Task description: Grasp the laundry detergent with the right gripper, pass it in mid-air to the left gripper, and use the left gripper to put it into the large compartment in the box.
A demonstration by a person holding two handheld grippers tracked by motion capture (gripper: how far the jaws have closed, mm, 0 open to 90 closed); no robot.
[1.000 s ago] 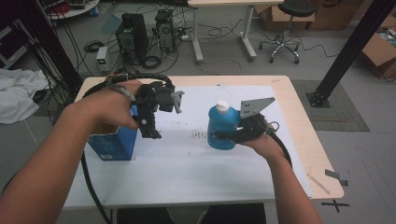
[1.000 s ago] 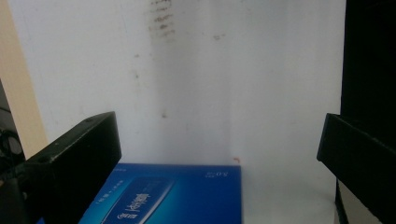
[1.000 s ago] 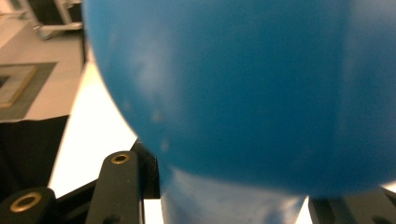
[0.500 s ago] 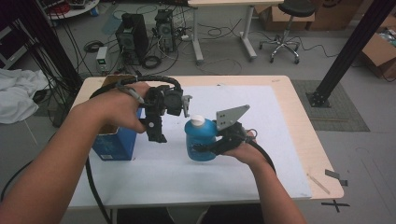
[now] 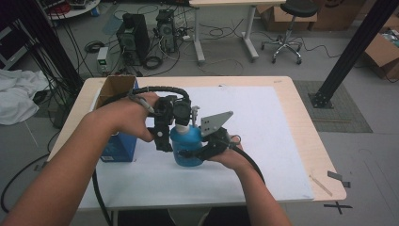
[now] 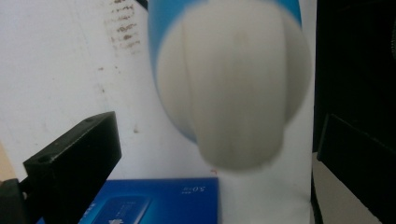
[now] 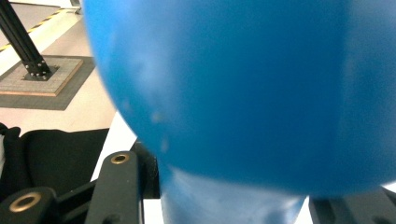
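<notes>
Reaching in from the near edge, two forearms meet at the middle of the surface (image 5: 282, 141), which is covered by a white sheet. The right tool (image 5: 195, 151) is clamped around the body of a blue bottle (image 5: 187, 146), which stands upright on the sheet, near the middle and slightly toward the person's left. The left tool (image 5: 175, 123) hovers over the bottle's white cap (image 6: 233, 88), its jaws apart on either side of the cap and not pressing on it.

Judging from this, the step in hand is lining up to unscrew the cap while the right tool steadies the bottle. The next move probably calls for lowering the left tool a little, closing squarely on the cap, and twisting while the right grip holds firm, so the bottle does not spin or tip.

From the high view, both hands and the bottle's place on the sheet are plain, but the cap is mostly hidden under the left tool. The left gripper view looks down on the ribbed cap, blurred and very close, with open space between it and the jaws. The right gripper view gives the blue body pressed close above its jaws.

Farther left, a blue box (image 5: 117, 146) sits at the surface's edge, with an open cardboard box (image 5: 115, 87) behind it.
</notes>
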